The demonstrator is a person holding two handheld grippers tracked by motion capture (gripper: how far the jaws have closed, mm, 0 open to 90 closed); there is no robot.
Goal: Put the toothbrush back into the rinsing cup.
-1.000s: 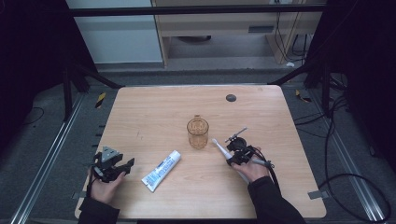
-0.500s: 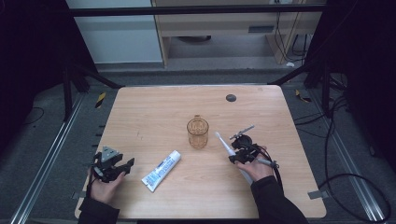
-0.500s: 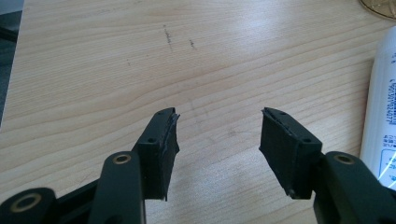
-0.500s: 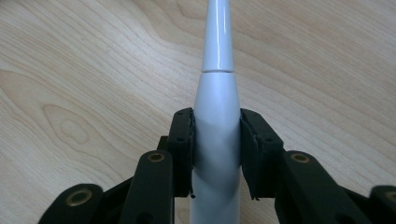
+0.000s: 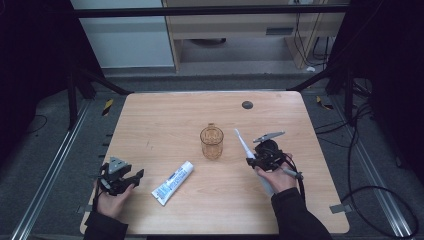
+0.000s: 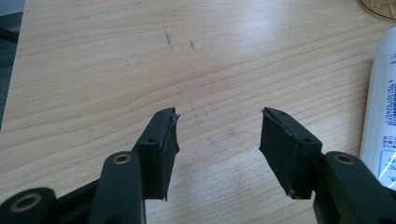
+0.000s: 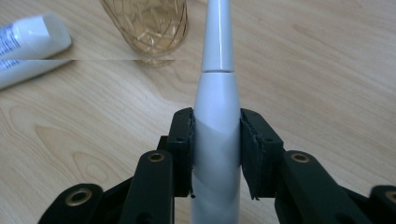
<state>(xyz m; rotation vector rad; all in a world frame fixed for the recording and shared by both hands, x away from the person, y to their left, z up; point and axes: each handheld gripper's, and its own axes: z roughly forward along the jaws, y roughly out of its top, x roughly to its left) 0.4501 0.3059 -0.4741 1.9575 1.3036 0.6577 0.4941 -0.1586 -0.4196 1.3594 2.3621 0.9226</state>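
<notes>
- Toothbrush [image 7: 217, 135] is clamped by its thick white handle between the pads of the right gripper [image 7: 216, 154]; jaws are part-closed and pressed on both sides, so the brush is kept from rolling
- neck and head are pointed away from the jaws, up and toward the amber cup [image 5: 212, 141]; judged to be angled this way for dropping head-up or head-first into the cup
- brush is seen lifted off the table [image 5: 300, 120], just right of the cup, not touching it
- left gripper [image 6: 218, 140] is held wide open with nothing between the jaws; it is parked low near the front-left edge, likely kept out of the way
- toothpaste tube [image 5: 172, 182] is left lying flat between the two hands, untouched; probably reserved for the left gripper
</notes>
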